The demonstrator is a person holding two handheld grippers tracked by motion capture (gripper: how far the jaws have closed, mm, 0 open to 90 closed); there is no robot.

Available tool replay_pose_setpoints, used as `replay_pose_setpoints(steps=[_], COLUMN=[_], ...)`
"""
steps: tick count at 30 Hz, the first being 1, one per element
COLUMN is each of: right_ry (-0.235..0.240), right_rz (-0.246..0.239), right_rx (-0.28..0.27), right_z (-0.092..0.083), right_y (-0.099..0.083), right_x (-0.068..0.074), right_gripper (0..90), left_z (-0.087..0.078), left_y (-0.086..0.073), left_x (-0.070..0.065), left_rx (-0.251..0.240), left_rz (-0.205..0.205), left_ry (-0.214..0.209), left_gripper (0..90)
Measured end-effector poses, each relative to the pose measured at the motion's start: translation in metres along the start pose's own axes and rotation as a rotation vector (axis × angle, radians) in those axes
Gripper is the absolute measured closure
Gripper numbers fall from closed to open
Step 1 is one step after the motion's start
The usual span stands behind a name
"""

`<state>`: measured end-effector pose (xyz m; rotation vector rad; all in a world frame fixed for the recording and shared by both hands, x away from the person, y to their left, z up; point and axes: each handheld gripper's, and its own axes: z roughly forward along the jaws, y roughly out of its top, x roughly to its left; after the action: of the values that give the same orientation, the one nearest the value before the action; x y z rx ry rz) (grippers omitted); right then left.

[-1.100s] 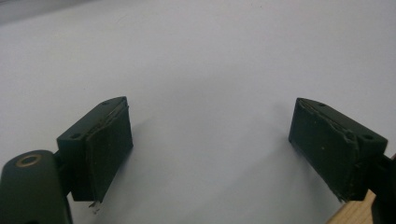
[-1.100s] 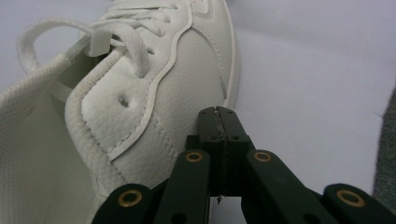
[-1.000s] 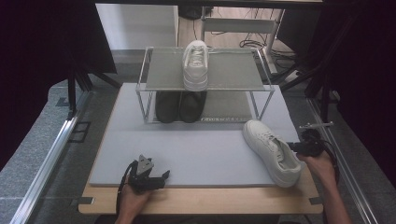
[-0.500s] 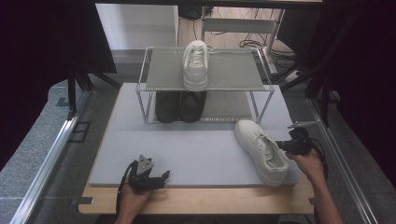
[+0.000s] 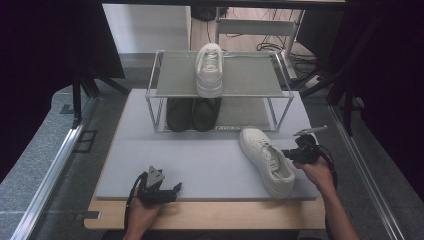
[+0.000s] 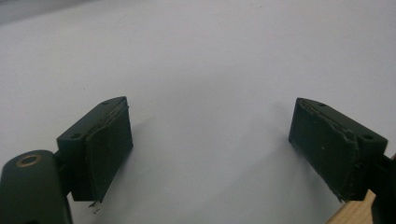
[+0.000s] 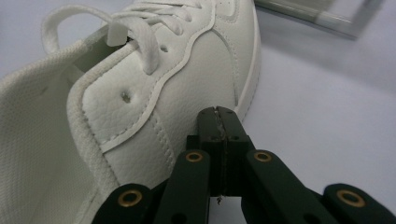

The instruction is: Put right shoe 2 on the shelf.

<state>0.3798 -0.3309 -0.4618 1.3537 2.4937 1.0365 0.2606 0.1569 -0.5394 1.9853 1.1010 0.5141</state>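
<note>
A white sneaker (image 5: pixel 266 159) lies on the grey mat (image 5: pixel 200 155), toe toward the rack. My right gripper (image 5: pixel 287 154) is shut with nothing between its jaws. Its tip (image 7: pixel 218 116) touches the white sneaker's (image 7: pixel 154 107) outer side near the sole. My left gripper (image 5: pixel 176 189) rests at the mat's front edge, jaws open and empty. In the left gripper view it (image 6: pixel 210 144) shows bare mat (image 6: pixel 210 65) between its pads. A second white sneaker (image 5: pixel 209 70) stands on top of the wire rack (image 5: pixel 220 95), and a black pair (image 5: pixel 192 114) sits underneath.
The rack stands at the back of the mat; its front rail (image 7: pixel 322 21) shows just beyond the sneaker's toe. A wooden table edge (image 5: pixel 210 215) runs in front of the mat. Metal rails (image 5: pixel 50 165) flank the table, with cables behind the rack.
My right gripper has moved left and toward the rack, and the white sneaker has slid that way with it. The left gripper has stayed put.
</note>
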Motion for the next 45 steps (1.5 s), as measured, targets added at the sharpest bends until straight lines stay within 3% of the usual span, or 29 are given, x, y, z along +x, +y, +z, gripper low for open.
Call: replay_pose_setpoints(steps=[15,22,27,32,45], right_ry=[0.081,0.077,0.107,0.095,0.091], right_rz=[-0.088,-0.119,-0.092,-0.096,-0.130], right_rx=[0.006,0.009,-0.018,-0.040,-0.072], right_z=[0.036,0.044,0.035,0.018,-0.021], right_y=[0.026,0.033,0.030,0.028,0.017], right_x=[0.041,0.052,0.047,0.046,0.065], right_gripper=[89.7,89.7,89.5,87.0,75.5], left_z=[0.000,0.000,0.000,0.000,0.000], left_y=[0.000,0.000,0.000,0.000,0.000], left_x=[0.000,0.000,0.000,0.000,0.000], left_rx=[-0.001,-0.002,-0.002,-0.002,-0.002], left_rz=[-0.001,0.000,0.000,0.000,0.000], left_ry=[0.000,0.000,0.000,0.000,0.001], left_gripper=[13.1,13.1,13.2,13.2,13.1])
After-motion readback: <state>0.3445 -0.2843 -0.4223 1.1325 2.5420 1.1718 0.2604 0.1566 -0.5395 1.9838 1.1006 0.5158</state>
